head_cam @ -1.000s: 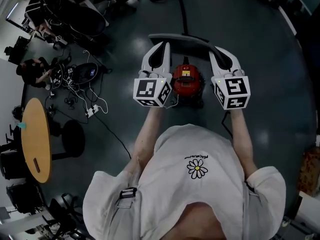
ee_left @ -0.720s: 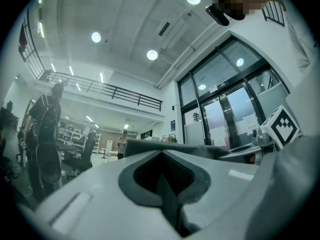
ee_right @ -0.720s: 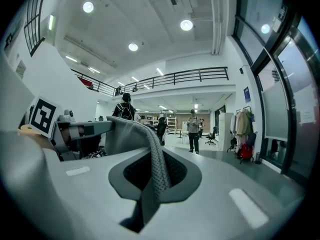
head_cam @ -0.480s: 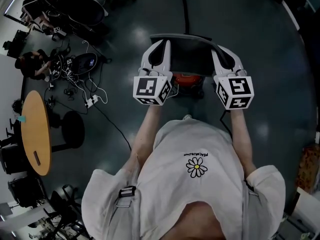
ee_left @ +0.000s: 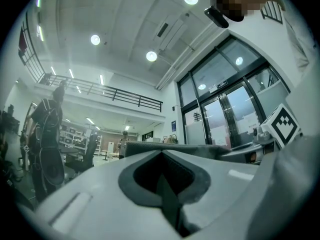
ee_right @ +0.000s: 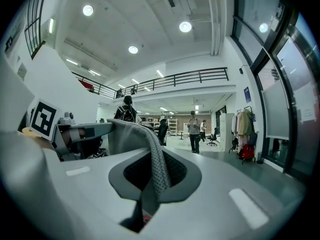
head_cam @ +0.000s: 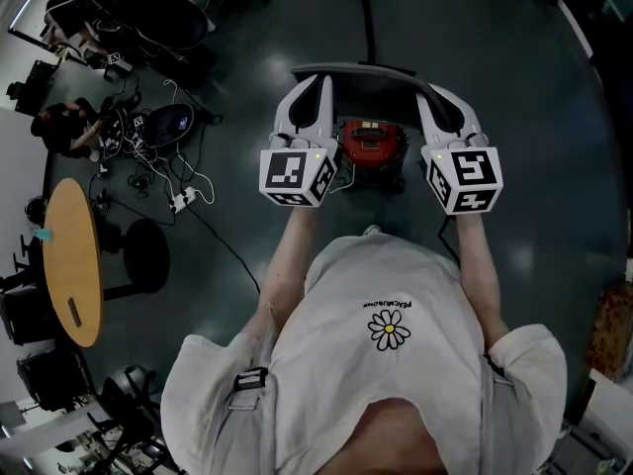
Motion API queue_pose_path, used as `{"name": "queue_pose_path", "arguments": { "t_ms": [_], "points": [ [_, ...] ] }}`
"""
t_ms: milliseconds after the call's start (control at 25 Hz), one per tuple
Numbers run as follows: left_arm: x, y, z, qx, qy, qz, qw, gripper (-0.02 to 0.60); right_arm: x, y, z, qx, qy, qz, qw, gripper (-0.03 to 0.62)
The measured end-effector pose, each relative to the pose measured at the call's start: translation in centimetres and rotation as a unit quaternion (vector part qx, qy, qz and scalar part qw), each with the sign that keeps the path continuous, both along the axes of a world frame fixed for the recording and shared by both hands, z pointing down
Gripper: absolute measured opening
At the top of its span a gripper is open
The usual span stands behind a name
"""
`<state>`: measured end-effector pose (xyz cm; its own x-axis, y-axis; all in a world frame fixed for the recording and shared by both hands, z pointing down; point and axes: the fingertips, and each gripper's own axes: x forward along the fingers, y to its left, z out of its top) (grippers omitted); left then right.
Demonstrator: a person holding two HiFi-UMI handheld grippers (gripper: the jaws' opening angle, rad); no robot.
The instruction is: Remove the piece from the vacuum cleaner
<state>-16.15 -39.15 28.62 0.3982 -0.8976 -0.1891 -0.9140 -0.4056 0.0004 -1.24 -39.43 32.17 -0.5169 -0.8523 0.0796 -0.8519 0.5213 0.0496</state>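
- The left gripper (head_cam: 318, 85) and the right gripper (head_cam: 428, 95) are held side by side at about the same height in front of the person's chest, both pointing away from the body.
- A dark grey piece (head_cam: 381, 95) of mesh-like fabric spans the gap between them like a wide band. One end is in each gripper's jaws.
- In the left gripper view, the jaws of the left gripper (ee_left: 162, 158) are together, with only a thin dark strip of the piece pinched in the seam between them. The rest of the piece (ee_left: 180, 148) runs off to the right, toward the other gripper's marker cube.
- In the right gripper view, the right gripper (ee_right: 152, 160) is clamped on the piece (ee_right: 131, 134). The fabric folds down into the narrow slot between the jaws and rises out to the left.
- The red vacuum cleaner (head_cam: 373, 143) sits on the floor (head_cam: 514, 117) below the stretched piece, showing between the two grippers. The piece is lifted clear of it.
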Motion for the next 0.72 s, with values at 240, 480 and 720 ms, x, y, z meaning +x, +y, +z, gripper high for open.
{"name": "queue_pose_path", "arguments": {
  "t_ms": [240,480,720],
  "points": [
    [0.2,0.4,-0.3,0.002,-0.002,0.001,1.0000,0.000,0.1,0.4,0.0,-0.005,-0.004,0.000,1.000,0.035],
    [0.0,0.9,-0.1,-0.001,-0.008,-0.001,1.0000,0.000,-0.1,1.0,0.1,-0.008,-0.008,0.000,1.000,0.035],
    [0.1,1.0,-1.1,0.002,-0.008,-0.004,1.0000,0.000,0.1,1.2,-1.1,0.000,-0.008,-0.003,1.000,0.035]
  ]
}}
